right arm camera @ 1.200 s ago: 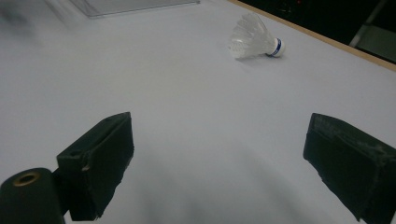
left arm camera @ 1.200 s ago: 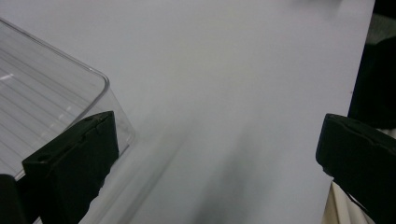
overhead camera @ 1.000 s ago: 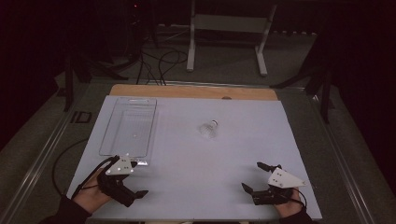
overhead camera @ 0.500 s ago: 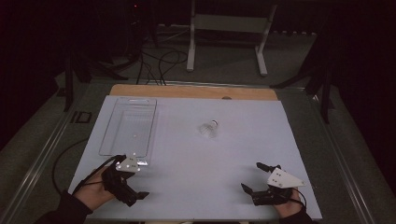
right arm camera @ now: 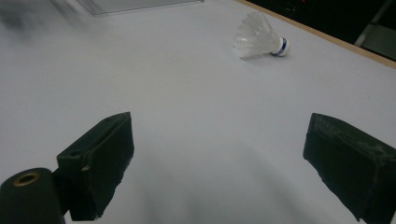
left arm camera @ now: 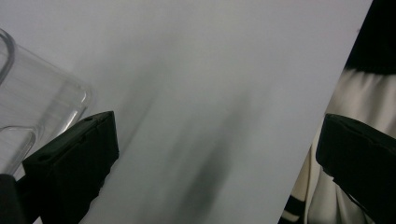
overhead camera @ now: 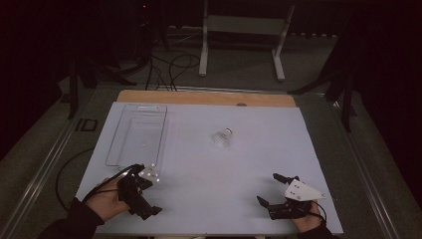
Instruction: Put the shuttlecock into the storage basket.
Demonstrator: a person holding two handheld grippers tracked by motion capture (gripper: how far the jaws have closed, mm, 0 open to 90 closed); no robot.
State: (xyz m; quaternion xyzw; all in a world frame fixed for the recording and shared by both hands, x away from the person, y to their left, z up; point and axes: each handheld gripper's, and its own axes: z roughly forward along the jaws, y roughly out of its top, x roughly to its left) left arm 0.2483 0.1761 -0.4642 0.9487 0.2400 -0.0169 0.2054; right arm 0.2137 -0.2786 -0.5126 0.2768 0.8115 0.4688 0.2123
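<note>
A white sheet [overhead camera: 209, 164] covers the table, leaving a wooden strip [overhead camera: 199, 97] bare along the far edge. On the sheet, a clear plastic tray [overhead camera: 115, 149] lies in the upper left; a white shuttlecock [overhead camera: 222, 137] lies on its side near centre.

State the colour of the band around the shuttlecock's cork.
Blue, on the shuttlecock; clearest in the right gripper view.

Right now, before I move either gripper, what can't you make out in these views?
- Clear tray: in the left gripper view the frame edge cuts it to one corner.
- Speck inside the tray, high view: too small to identify.
- Shuttlecock: band markings too small to read in the right gripper view.
- Right gripper view, top left: blurred.
</note>
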